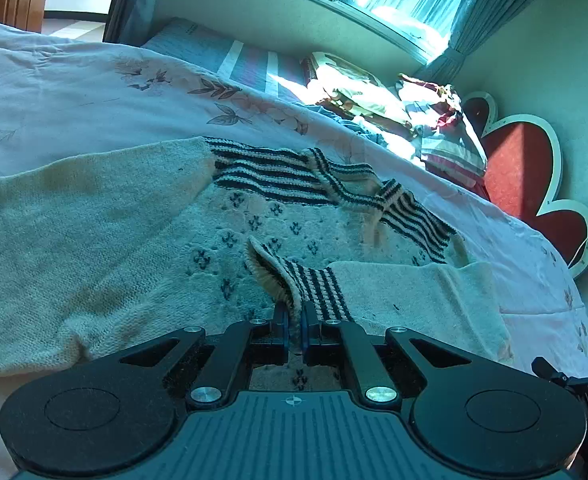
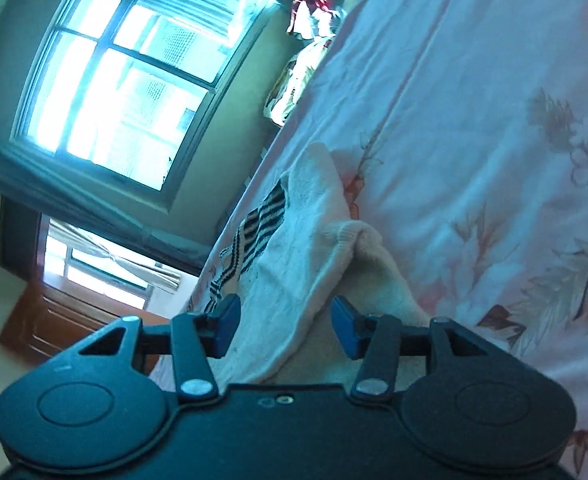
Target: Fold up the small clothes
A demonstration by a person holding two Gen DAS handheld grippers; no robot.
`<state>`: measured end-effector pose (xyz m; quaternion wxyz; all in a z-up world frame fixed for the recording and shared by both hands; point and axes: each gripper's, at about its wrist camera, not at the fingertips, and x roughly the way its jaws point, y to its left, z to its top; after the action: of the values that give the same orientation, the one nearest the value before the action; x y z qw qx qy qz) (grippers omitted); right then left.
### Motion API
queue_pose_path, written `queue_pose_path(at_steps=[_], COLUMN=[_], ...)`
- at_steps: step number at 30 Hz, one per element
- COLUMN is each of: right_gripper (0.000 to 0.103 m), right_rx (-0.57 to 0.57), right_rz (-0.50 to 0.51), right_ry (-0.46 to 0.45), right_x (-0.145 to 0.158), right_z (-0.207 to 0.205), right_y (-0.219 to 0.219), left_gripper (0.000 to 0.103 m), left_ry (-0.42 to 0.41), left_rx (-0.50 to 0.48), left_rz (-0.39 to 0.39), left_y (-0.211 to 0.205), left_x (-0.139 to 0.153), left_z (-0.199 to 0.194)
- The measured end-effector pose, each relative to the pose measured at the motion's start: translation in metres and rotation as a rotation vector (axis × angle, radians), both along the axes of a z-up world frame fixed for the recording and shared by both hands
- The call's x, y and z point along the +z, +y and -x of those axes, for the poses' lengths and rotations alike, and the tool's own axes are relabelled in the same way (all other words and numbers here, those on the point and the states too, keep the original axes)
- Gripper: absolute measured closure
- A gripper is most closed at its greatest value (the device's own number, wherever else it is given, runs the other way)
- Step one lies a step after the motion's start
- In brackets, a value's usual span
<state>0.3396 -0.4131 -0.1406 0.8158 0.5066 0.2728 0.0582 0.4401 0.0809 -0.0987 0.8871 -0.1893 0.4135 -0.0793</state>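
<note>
A small cream knit sweater [image 1: 106,236] with navy stripes at the shoulders and small navy motifs lies spread on the bed. My left gripper [image 1: 294,320] is shut on the striped cuff [image 1: 294,280] of the right sleeve, which is folded in over the sweater's body. In the right wrist view my right gripper [image 2: 284,322] is open, its blue pads either side of a folded cream sleeve [image 2: 313,248], not closed on it. The sweater's striped part [image 2: 254,232] shows just beyond.
The bed has a pale pink floral cover [image 1: 94,92] [image 2: 473,120]. A pile of other clothes [image 1: 393,104] lies by the red heart-shaped headboard [image 1: 529,172]. A window [image 2: 126,72] and a wooden door [image 2: 66,320] are behind.
</note>
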Motion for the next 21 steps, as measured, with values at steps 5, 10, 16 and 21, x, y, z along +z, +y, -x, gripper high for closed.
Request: queue_pose_path(at_steps=[5,10,16,21], right_gripper=[0.055,0.057,0.096,0.094], right_rx=[-0.034,-0.085,-0.222,-0.183], right_rz=[-0.056,-0.04,0.104,0.144], right_ry=[0.023,-0.003,-0.012,0.051], right_x=[-0.015,-0.018,-0.013,-0.022], right_z=[-0.019,-0.034,-0.027,-0.03], right_y=[-0.005,-0.001,0.002,0.001], left_gripper=[0.097,0.097,0.097,0.098], left_ry=[-0.001,0.012,-0.001,0.029], left_rx=[0.005,-0.008,0.033,0.005], left_rz=[0.009,0.014,-0.011,-0.138], left_y=[0.005,0.003,0.003,-0.012], left_x=[-0.004,-0.007,-0.01,-0.027], left_z=[0.001,0.0,-0.001,-0.002])
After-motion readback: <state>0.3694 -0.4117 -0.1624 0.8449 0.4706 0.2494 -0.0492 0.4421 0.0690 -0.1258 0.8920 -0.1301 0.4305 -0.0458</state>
